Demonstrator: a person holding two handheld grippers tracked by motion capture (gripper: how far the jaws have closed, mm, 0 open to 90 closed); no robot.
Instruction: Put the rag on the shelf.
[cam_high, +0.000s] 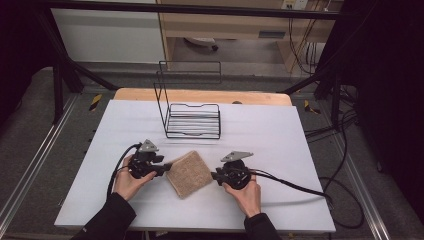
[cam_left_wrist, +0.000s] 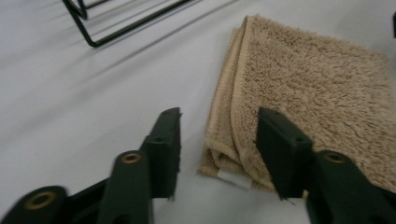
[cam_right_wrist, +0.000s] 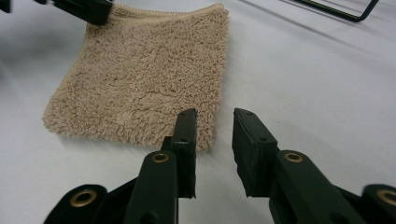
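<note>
Beige terry towel (cam_high: 189, 173), folded into a square, lies flat on the white table (cam_high: 280, 135), near the front edge and between my two grippers. A black wire rack (cam_high: 192, 120) stands behind it, well apart, toward the far side of the table.

My left gripper (cam_high: 167, 167) sits at the towel's left corner. In the left gripper view its jaws stand apart, straddling the folded corner where the stitched hem and a small white tag (cam_left_wrist: 234, 178) show; one jaw is over bare table, the other over the pile. I cannot tell whether either jaw touches the cloth.

My right gripper (cam_high: 214, 176) sits just beside the towel's right edge. In the right gripper view its jaws are parted with a narrow gap, one jaw at the towel's near corner, the other over bare table. Nothing is clamped.

Both hands rest low on the table; cables trail outward from each gripper.
</note>
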